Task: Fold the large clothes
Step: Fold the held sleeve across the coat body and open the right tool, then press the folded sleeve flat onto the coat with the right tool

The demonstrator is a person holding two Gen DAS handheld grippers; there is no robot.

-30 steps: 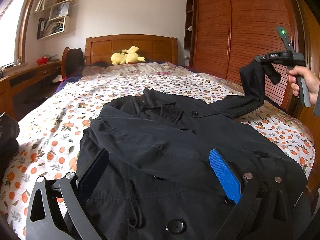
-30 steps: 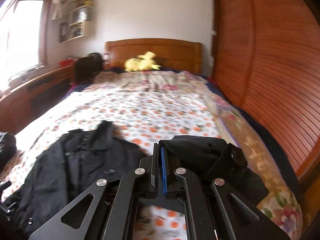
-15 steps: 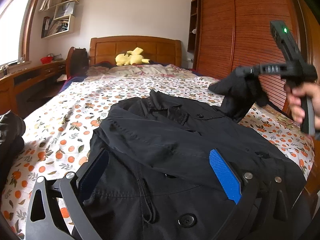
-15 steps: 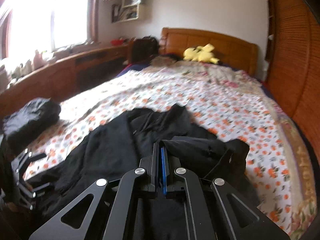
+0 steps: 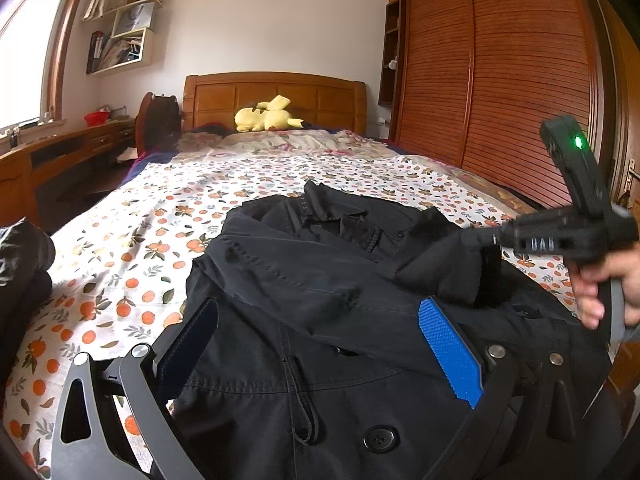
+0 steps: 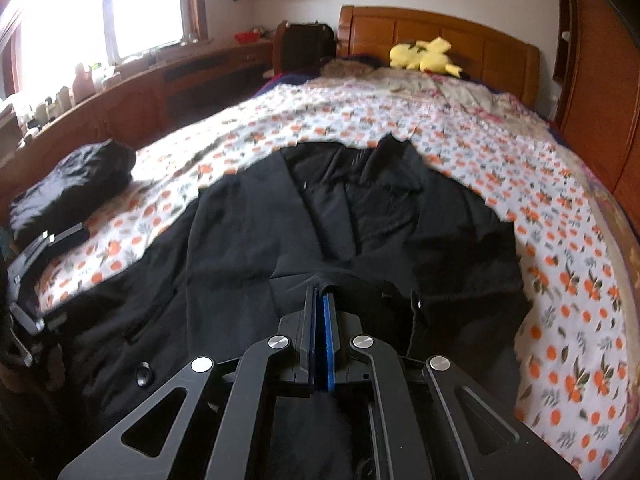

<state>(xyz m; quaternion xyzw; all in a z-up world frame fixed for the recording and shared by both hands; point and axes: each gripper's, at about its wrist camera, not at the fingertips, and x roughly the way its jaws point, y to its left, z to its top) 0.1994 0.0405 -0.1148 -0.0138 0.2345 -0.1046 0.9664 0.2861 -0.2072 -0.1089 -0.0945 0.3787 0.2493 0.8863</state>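
My right gripper (image 6: 320,300) pinches the sleeve (image 5: 436,264) tight, low over the black coat (image 5: 320,280) spread on the bed (image 5: 132,248). My left gripper (image 5: 316,344) is wide apart, holding nothing. I should lay the sleeve flat across the chest, then let go gently.

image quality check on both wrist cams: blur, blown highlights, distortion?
Left wrist view: sharp, though the fisheye bows the slatted wooden wardrobe doors, and the window at the left edge is clipped white. Right wrist view: motion-blurred across the orange-print bedspread and black button-front coat; the window is blown out with haze around it; only the right tongs look crisp.
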